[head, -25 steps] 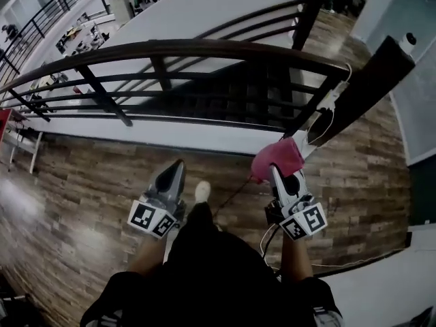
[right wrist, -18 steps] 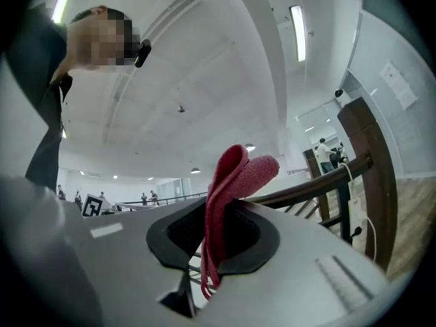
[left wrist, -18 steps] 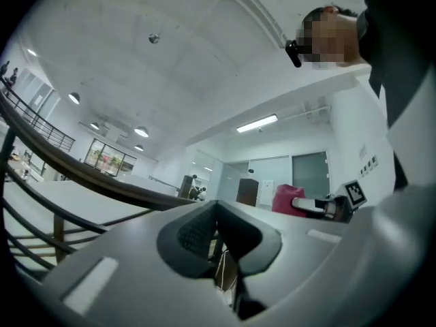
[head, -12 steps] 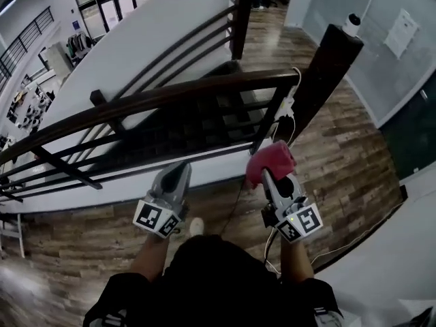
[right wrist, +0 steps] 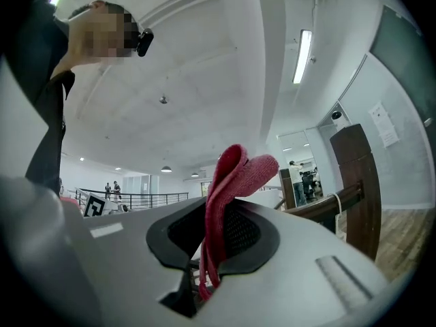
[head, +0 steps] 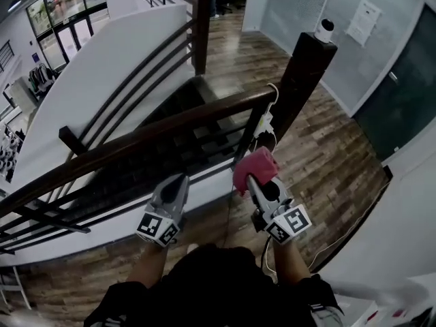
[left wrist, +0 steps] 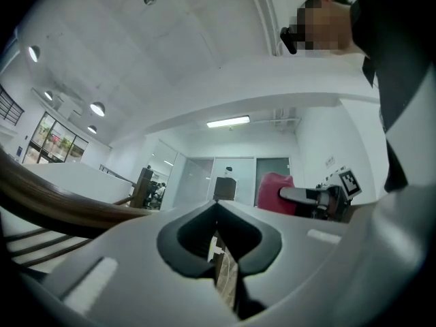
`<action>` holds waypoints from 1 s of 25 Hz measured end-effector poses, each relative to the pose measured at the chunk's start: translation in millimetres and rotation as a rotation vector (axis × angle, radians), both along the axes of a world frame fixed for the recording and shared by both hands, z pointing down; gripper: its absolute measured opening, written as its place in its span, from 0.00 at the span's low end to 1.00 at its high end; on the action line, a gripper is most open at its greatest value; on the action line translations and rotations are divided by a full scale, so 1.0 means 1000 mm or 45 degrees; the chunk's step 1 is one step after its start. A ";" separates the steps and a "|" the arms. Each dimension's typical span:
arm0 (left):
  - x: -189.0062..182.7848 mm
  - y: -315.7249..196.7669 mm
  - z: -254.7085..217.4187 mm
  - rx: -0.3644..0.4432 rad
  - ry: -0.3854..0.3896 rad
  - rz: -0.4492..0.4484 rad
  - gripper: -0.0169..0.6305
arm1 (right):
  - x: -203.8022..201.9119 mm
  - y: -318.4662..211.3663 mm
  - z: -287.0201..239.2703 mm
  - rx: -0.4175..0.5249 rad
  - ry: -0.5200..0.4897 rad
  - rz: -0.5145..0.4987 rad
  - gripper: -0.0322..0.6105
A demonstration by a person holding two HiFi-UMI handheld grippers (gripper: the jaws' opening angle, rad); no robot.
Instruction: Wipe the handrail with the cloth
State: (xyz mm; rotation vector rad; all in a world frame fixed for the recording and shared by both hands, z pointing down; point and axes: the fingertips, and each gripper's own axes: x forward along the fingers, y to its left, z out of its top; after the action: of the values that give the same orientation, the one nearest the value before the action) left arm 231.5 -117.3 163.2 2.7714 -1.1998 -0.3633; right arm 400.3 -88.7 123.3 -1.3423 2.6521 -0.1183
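Wood-plank floor on an upper landing, stairwell beyond the railing. The dark handrail runs from lower left up to the post at right.

Your left gripper is below the rail and apart from it, jaws pressed together with nothing between them. Keep it clear, it has no job in the wipe.

Your right gripper pinches the red cloth. The cloth is folded, bunched above the jaw tips, with a tail hanging down through them. It sits near the rail's right end, just short of the post and not touching the wood yet.

The step looks like the approach, with wiping not begun. Lay the bunched part on the top of the rail, not the jaw tips, so fabric rather than plastic meets the wood. Press lightly and stroke along the rail's length. Starting by the post and working left seems easiest. Watch the white cable at the post, since the cloth could snag it.
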 end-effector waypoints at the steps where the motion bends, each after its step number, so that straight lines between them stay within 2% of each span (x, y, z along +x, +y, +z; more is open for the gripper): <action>1: 0.001 -0.006 -0.002 0.005 -0.001 0.006 0.03 | -0.002 -0.003 0.000 0.009 0.004 -0.003 0.12; 8: 0.027 -0.043 0.003 0.009 -0.027 -0.001 0.03 | 0.031 -0.047 0.014 0.002 -0.029 -0.011 0.12; 14: 0.077 -0.090 0.023 -0.050 -0.048 -0.124 0.03 | 0.094 -0.113 0.022 -0.007 -0.026 -0.081 0.12; 18: 0.110 -0.113 0.012 -0.016 -0.070 -0.188 0.03 | 0.135 -0.163 0.020 -0.025 0.044 -0.103 0.12; 21: 0.128 -0.125 0.003 0.001 -0.069 -0.239 0.03 | 0.155 -0.198 0.022 -0.045 0.143 -0.099 0.12; 25: 0.151 -0.142 -0.002 0.005 -0.113 -0.248 0.03 | 0.171 -0.247 0.030 -0.101 0.287 -0.030 0.12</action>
State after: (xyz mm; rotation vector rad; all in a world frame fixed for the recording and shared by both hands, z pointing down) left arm 382.4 -259.2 161.2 2.7070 -1.4970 -0.2608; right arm 571.5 -336.0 153.1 -1.4263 2.8777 -0.0798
